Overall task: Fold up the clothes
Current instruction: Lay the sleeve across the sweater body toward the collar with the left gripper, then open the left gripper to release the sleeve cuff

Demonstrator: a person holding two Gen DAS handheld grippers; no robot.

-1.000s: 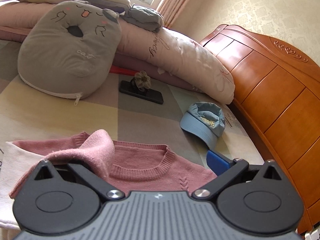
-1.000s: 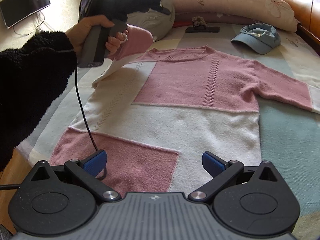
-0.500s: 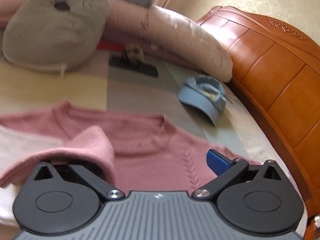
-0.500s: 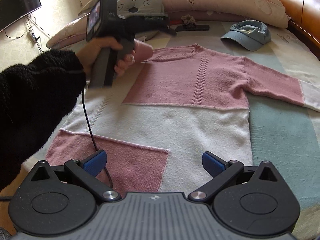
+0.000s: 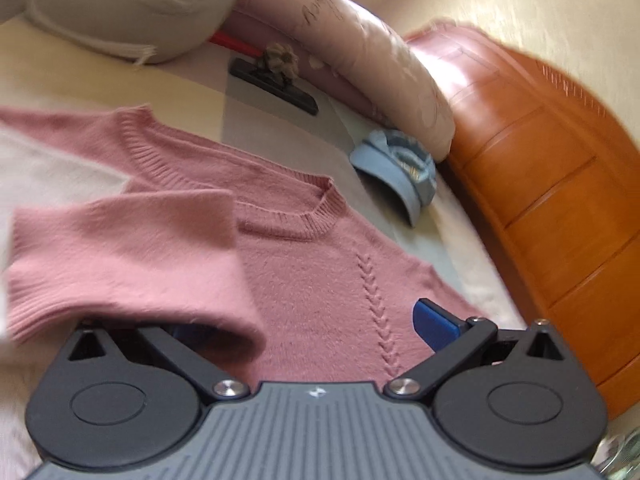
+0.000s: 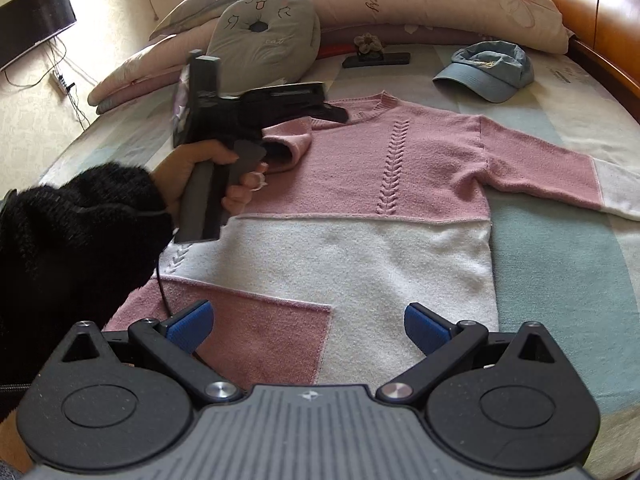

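A pink and white sweater (image 6: 360, 216) lies flat on the bed (image 6: 560, 264), front side up. Every place here is told from the sweater.

Far to its left, a black screen (image 6: 36, 20) hangs on the wall. At the sweater's left edge is a fuzzy black sleeve (image 6: 76, 232), and a hand (image 6: 200, 176) comes out of it holding the left gripper (image 5: 316, 322). The sweater's left sleeve (image 5: 124, 256) is folded in over its chest. The pink cuff end drapes over 1 finger of the left gripper and hides it. The other blue finger (image 5: 434, 320) stands far out to the side, with only the sweater's chest below it. So the fingers look wide, but I cannot tell if the hidden 1 pinches the cuff.

Above the sweater's neck sits a gray cat pillow (image 6: 264, 36). To the right of that pillow, a black phone (image 6: 376, 59) lies on the bed with a little brown flower thing (image 6: 366, 42) on it. Long pink pillows (image 6: 440, 0) lie behind them.

At the sweater's bottom edge hangs the right gripper (image 6: 306, 322). Its 2 blue fingers are spread wide and hold nothing.

Up and to the right of the sweater rests a blue cap (image 6: 488, 70). The sweater's right sleeve (image 6: 560, 172) stretches straight out on the bed. The brown wooden headboard (image 5: 560, 200) stands past the cap.
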